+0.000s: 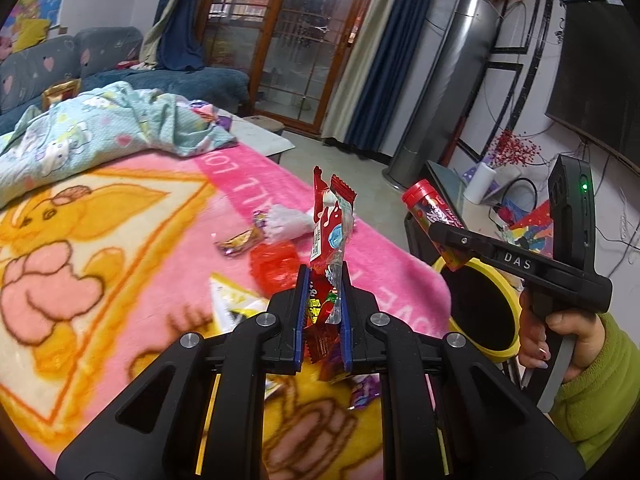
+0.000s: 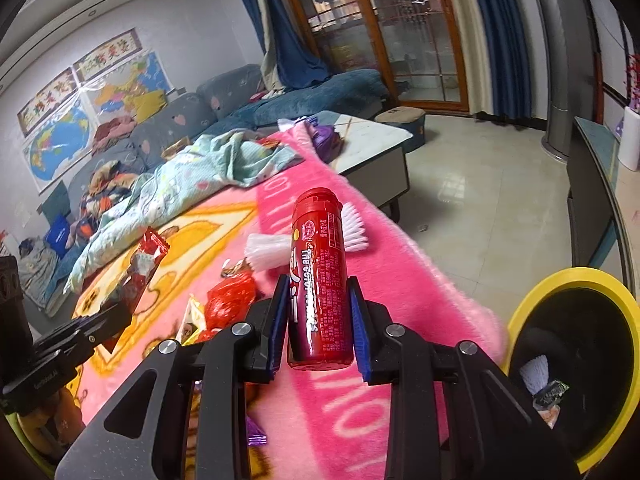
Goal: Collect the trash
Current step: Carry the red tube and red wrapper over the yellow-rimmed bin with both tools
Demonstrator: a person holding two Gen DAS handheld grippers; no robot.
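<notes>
We see the left tongs (image 1: 323, 300) clamped on a red snack wrapper (image 1: 330, 236) above the pink blanket (image 1: 168, 240); the right tongs (image 2: 320, 320) grip a red tube (image 2: 320, 280) beside the yellow-rimmed bin (image 2: 624, 320).

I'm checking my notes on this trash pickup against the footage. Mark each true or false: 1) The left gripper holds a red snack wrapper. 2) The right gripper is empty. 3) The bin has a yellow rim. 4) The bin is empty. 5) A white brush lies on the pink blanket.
1) True: the left gripper is shut on the red snack wrapper.
2) False: the right gripper grips a red tube.
3) True: the bin has a yellow rim.
4) False: trash already lies inside.
5) True: the white brush lies on the pink blanket.
</notes>
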